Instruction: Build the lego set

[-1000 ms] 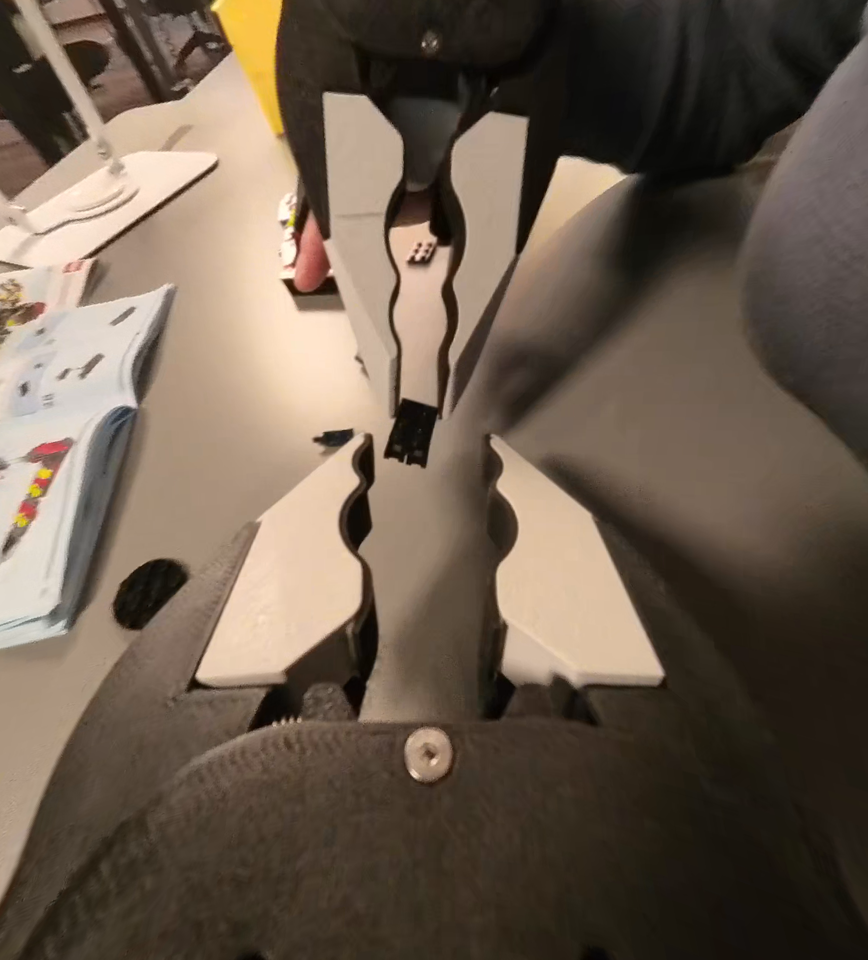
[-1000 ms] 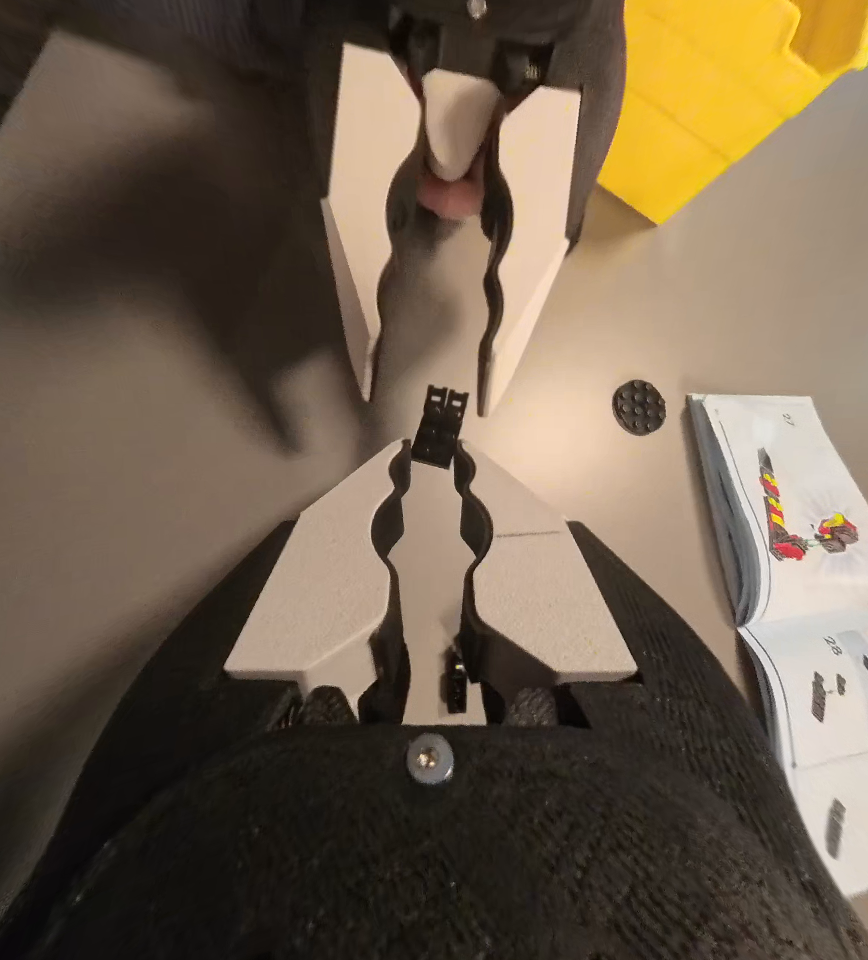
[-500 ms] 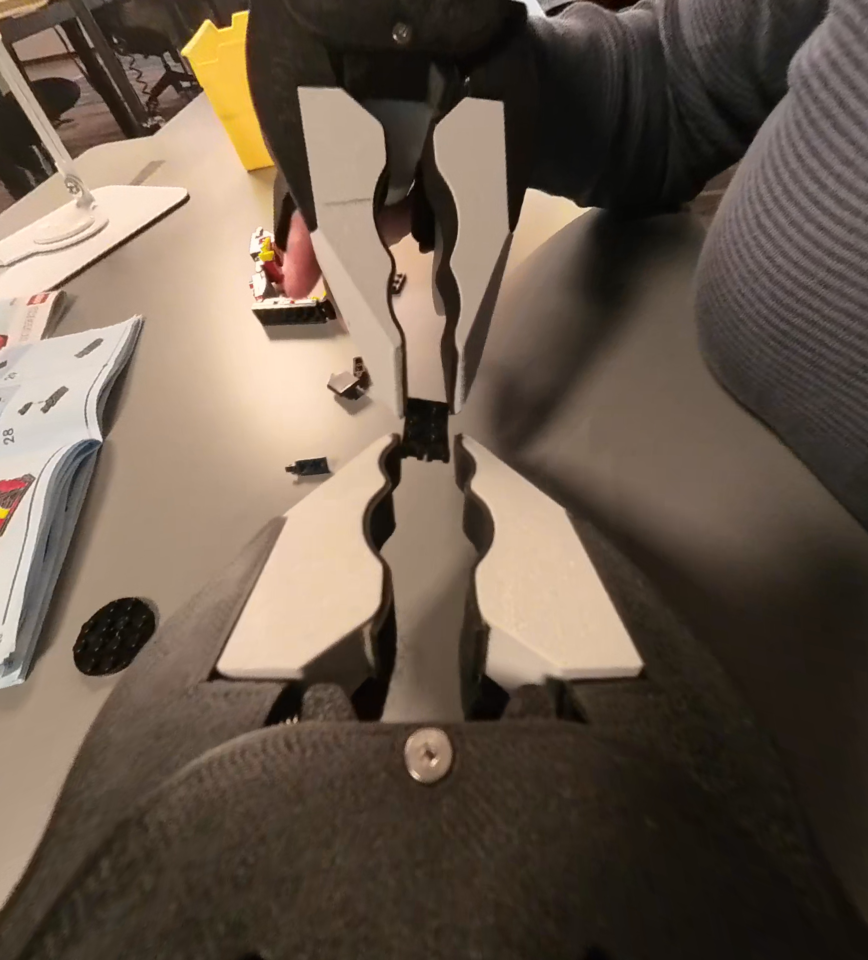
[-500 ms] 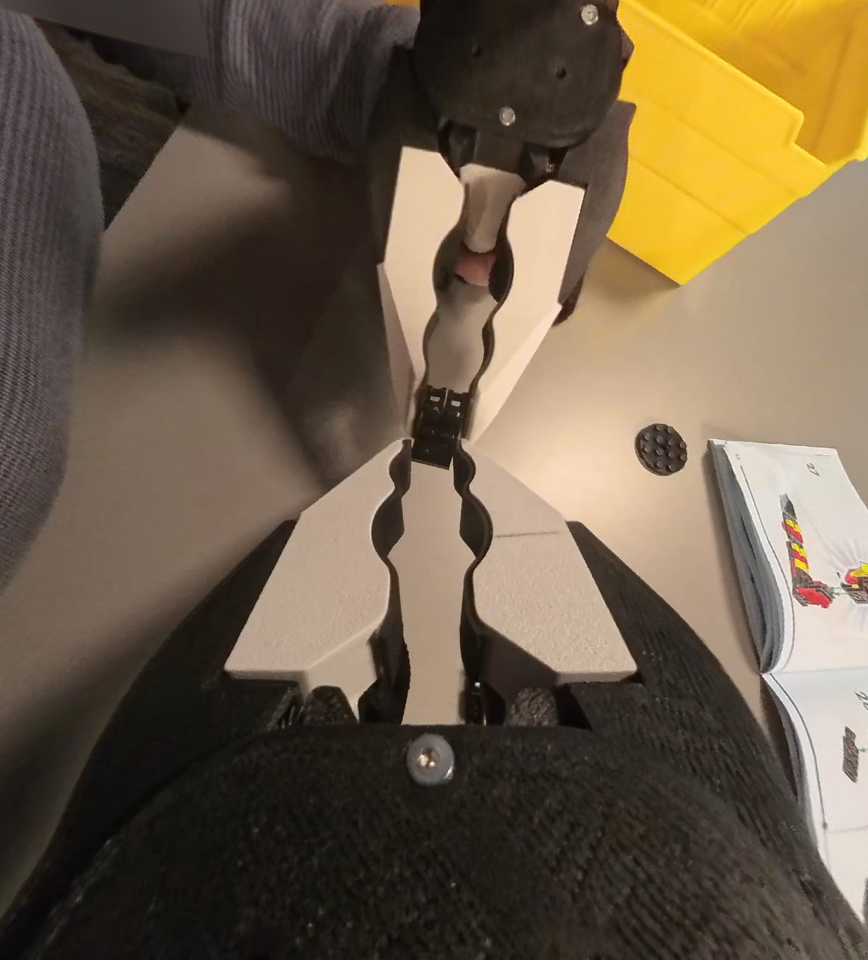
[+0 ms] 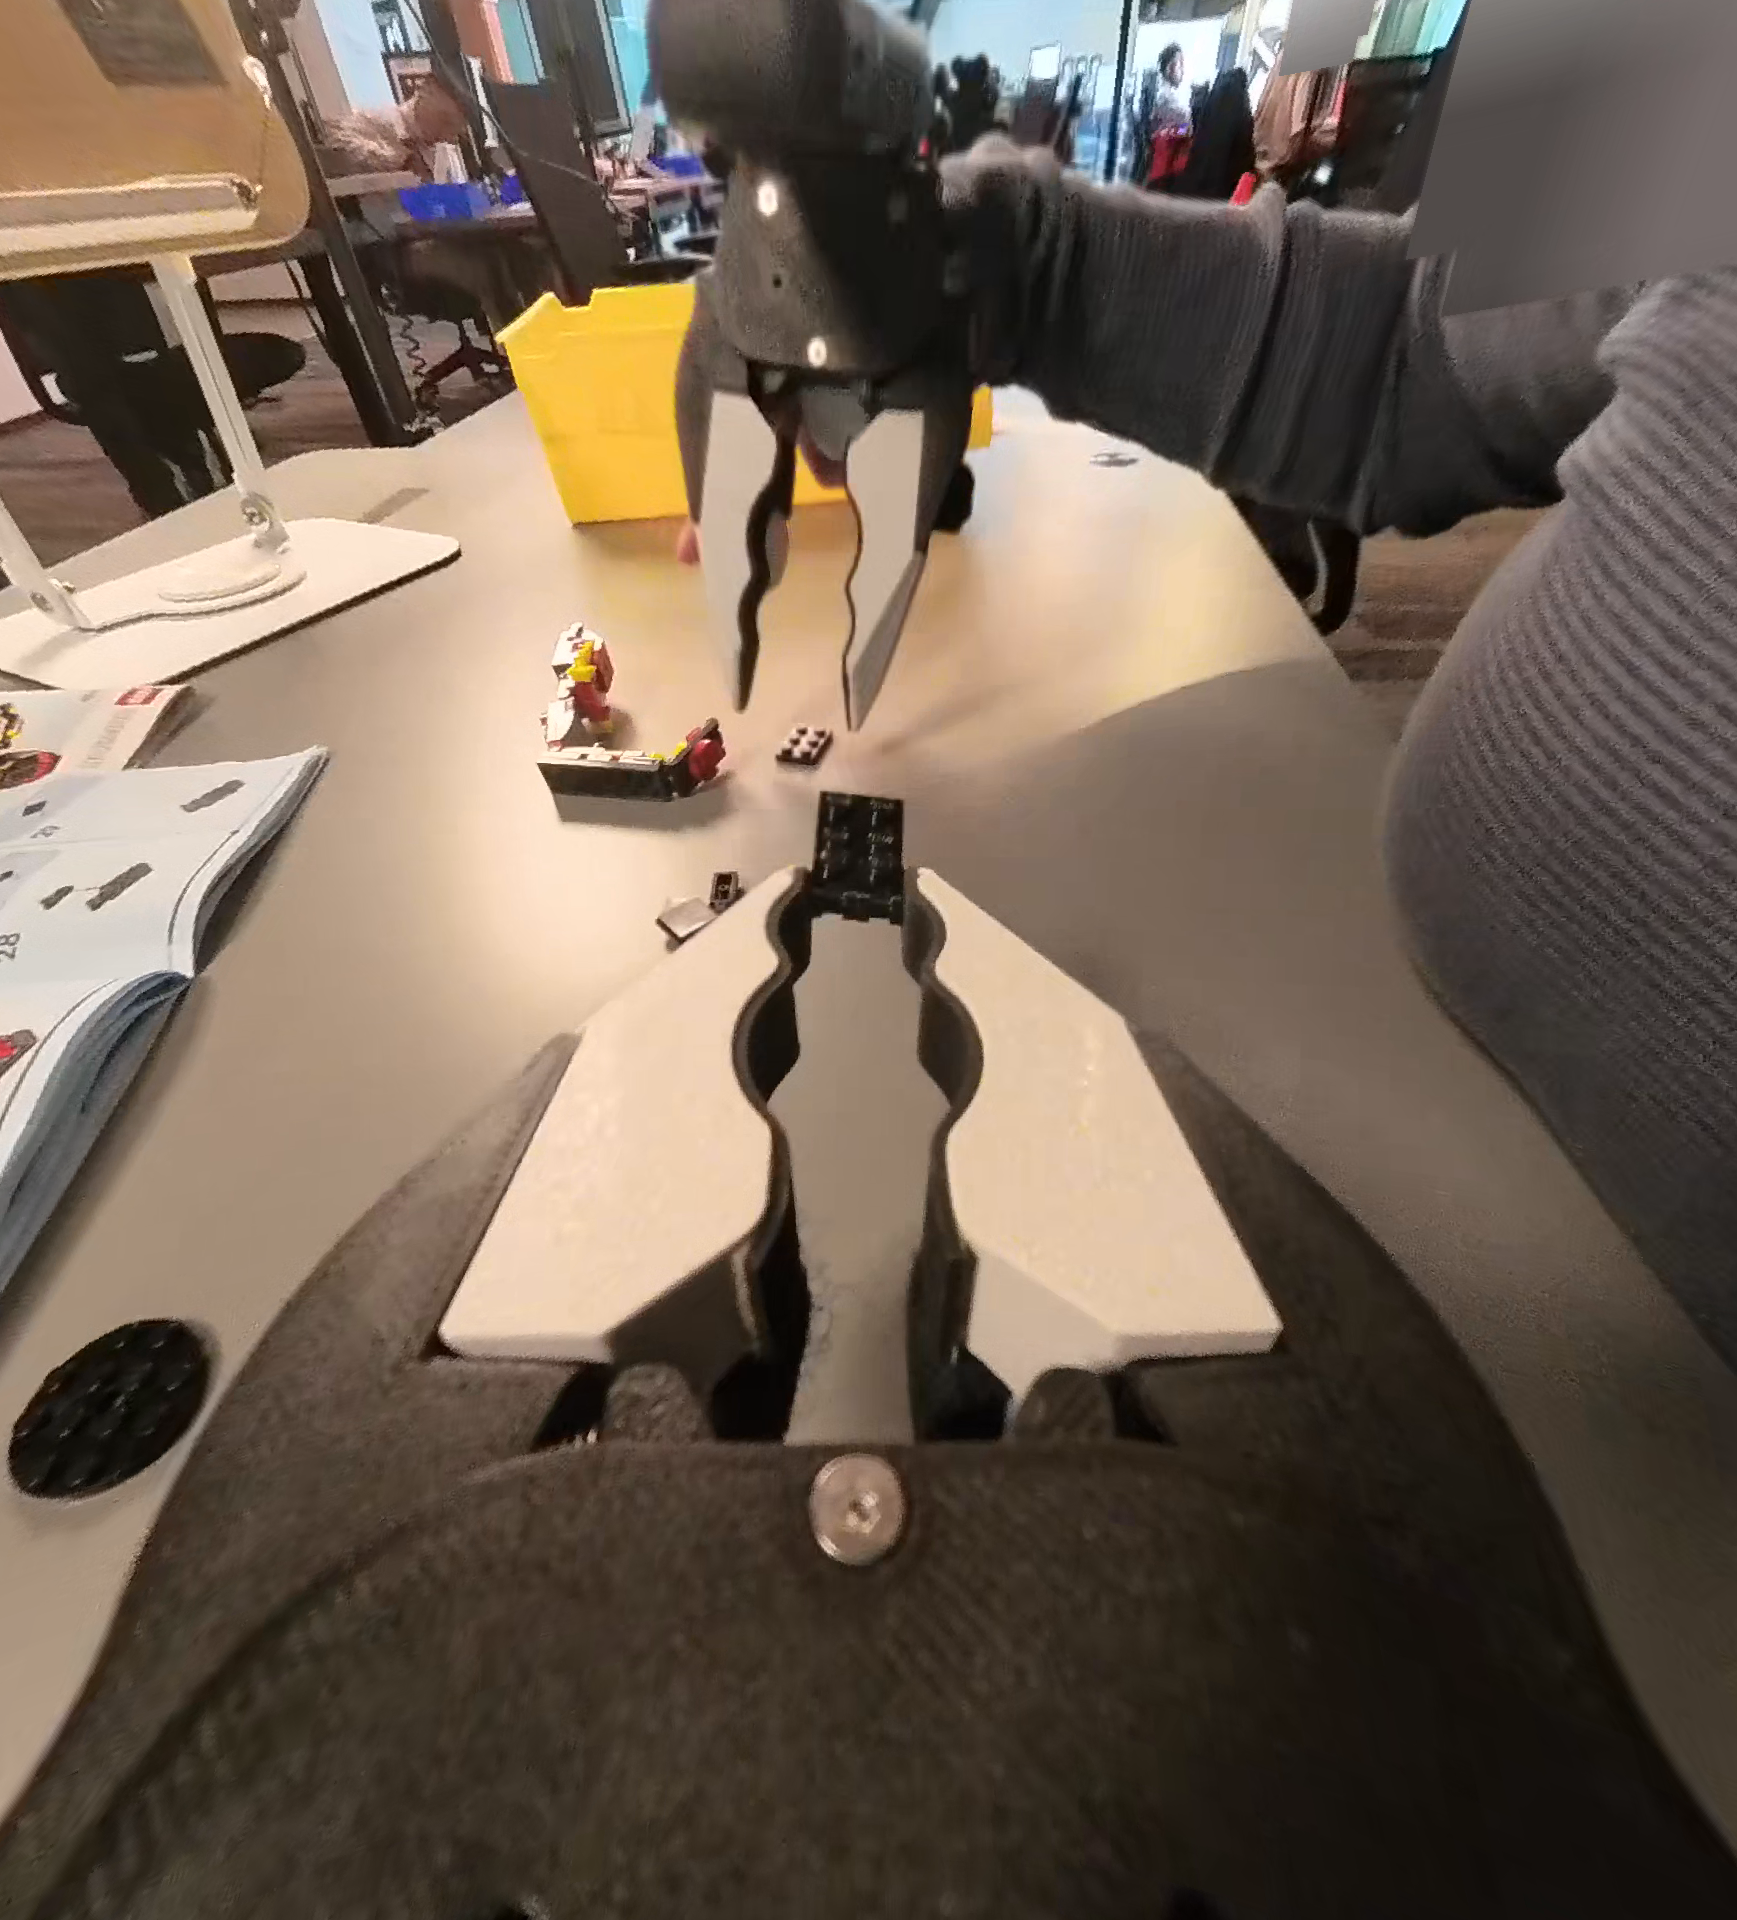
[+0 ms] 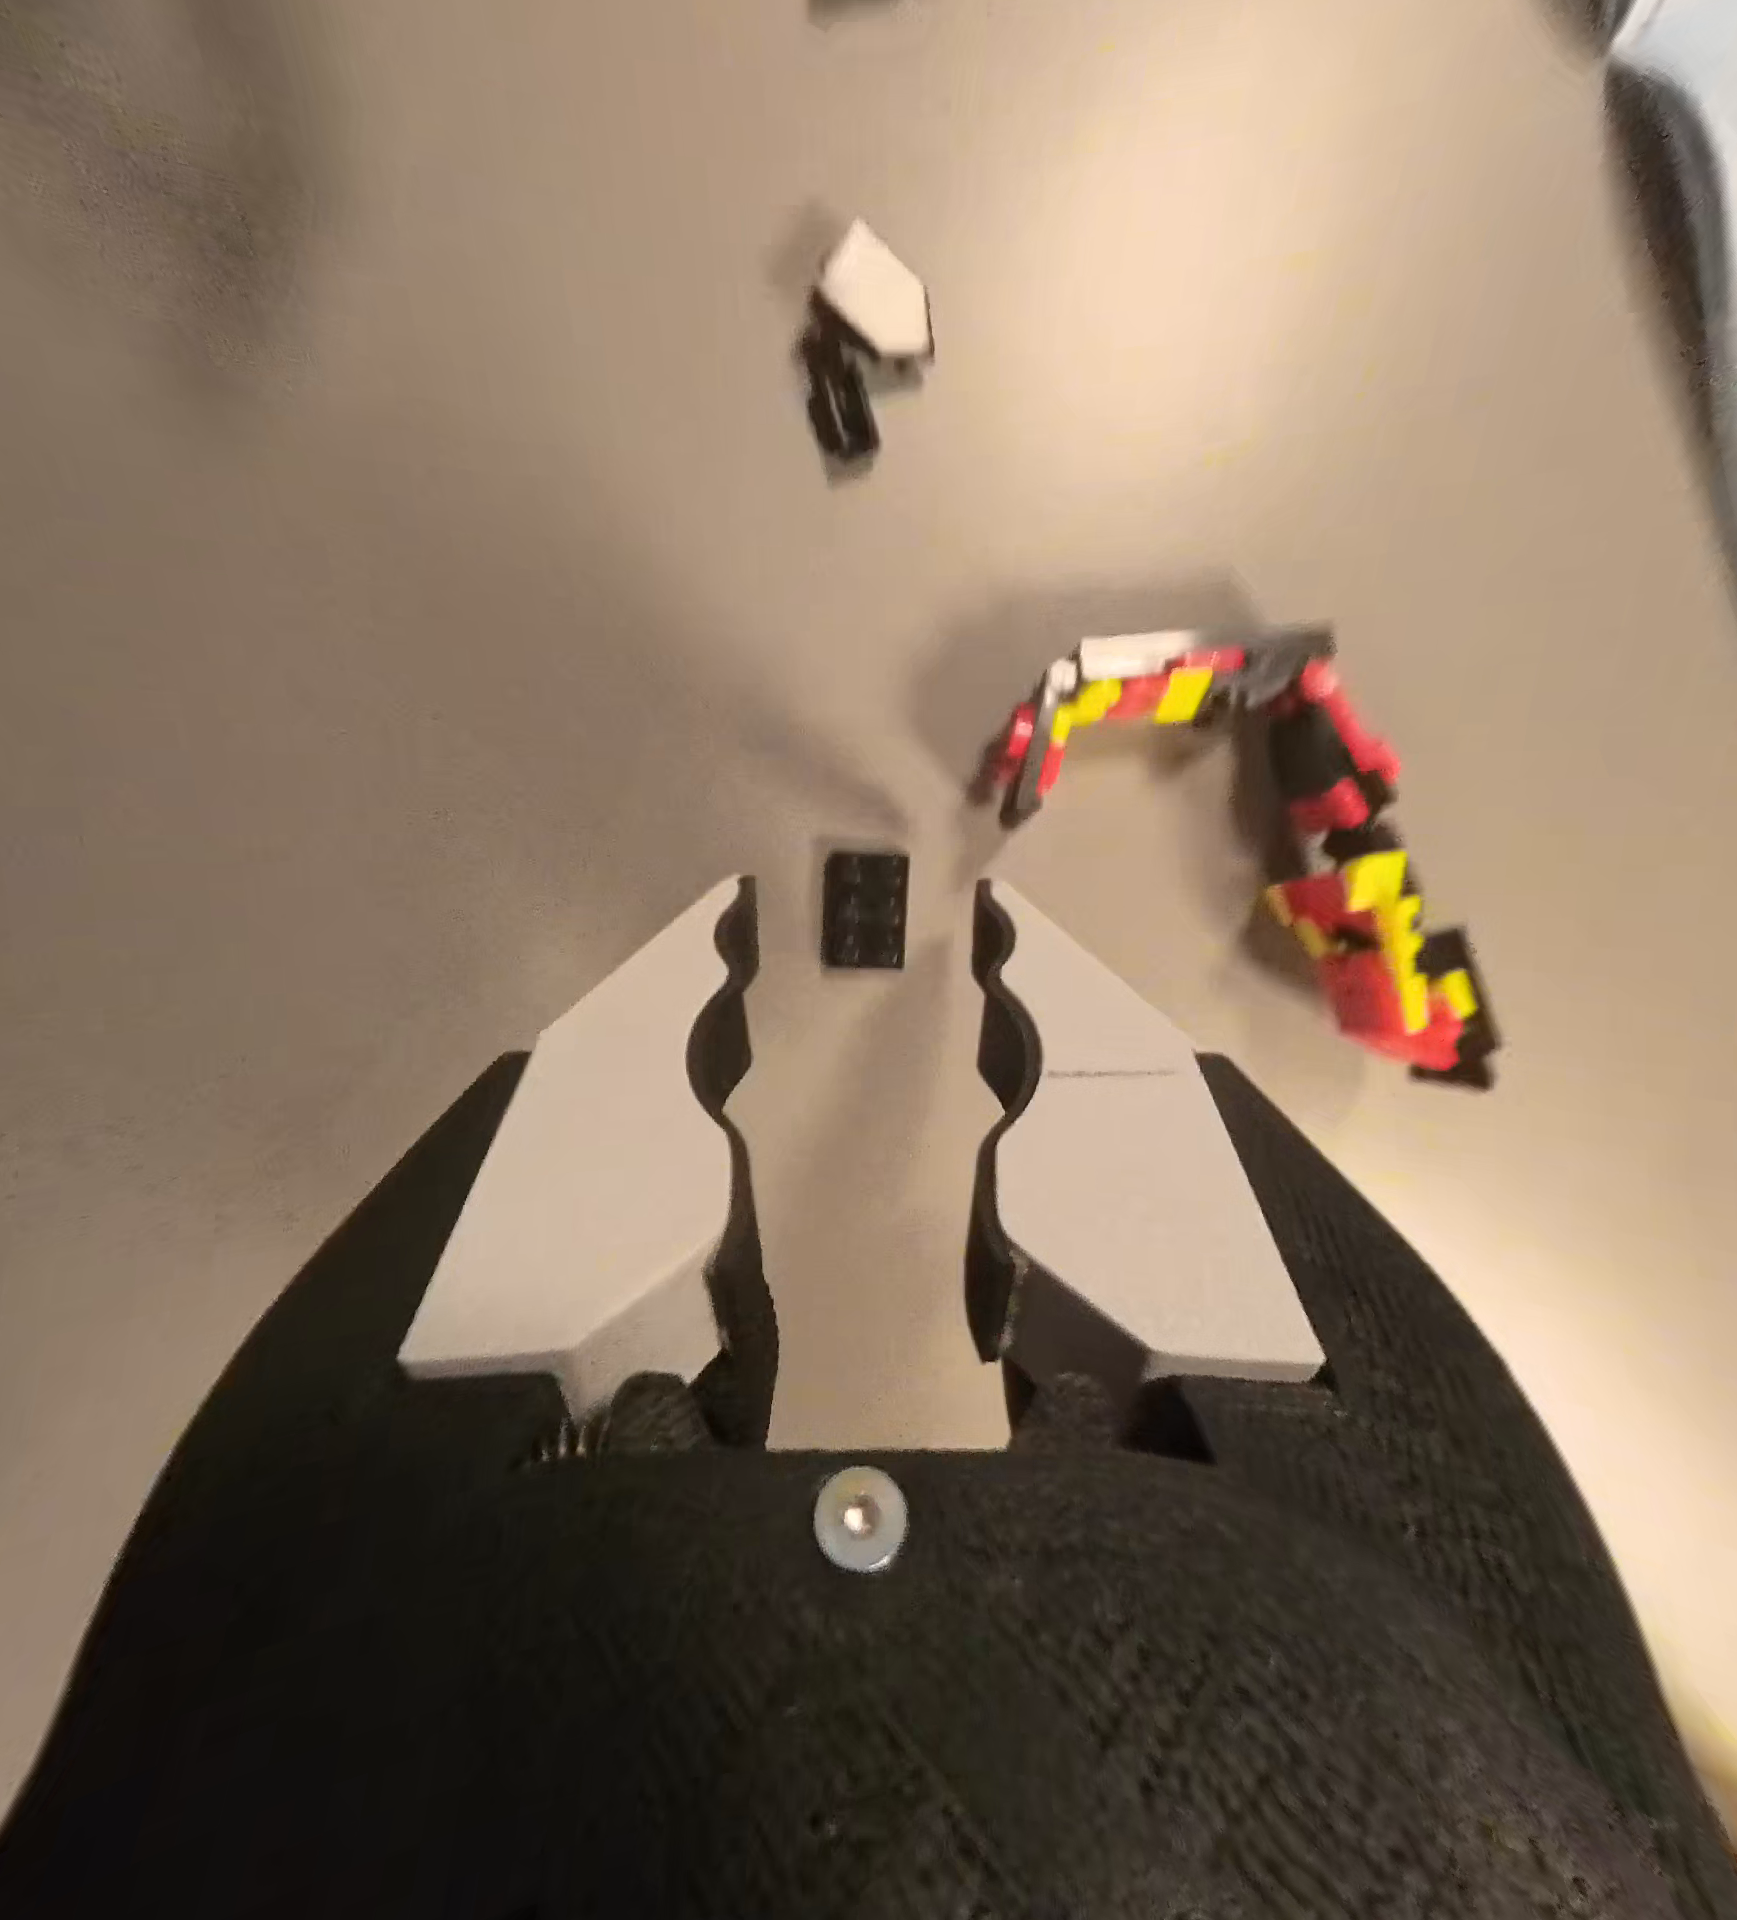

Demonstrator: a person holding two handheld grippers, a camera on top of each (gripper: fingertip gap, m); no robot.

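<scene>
At the tips of the left gripper, fingers drawn narrow on a black studded piece, held clear of the bench. Farther out, above a small black plate lying flat, the right gripper, fingers spread wide, pointing down, empty. Judged as the fetching of the next part: one piece in hand on the left, another on the bench about to be taken on the right. Calls next for lowering the wide fingers on either side of the plate, closing squarely on its edges without sliding it, then carrying it across to mate with the held piece. Some risk, probably, of so thin a plate skating or tipping under a crooked pinch. From the left wrist view alone: the wider bench, with the red, yellow and black model just left of the plate, two loose bits near the fingertips, an open instruction booklet, a round black plate, a yellow bin and a lamp foot. From the right wrist view alone: the plate framed straight down between the open fingers, seemingly touching neither, though blurred; also the model's bent, curving outline, and the left gripper's tip with its black piece, well apart from the plate.
</scene>
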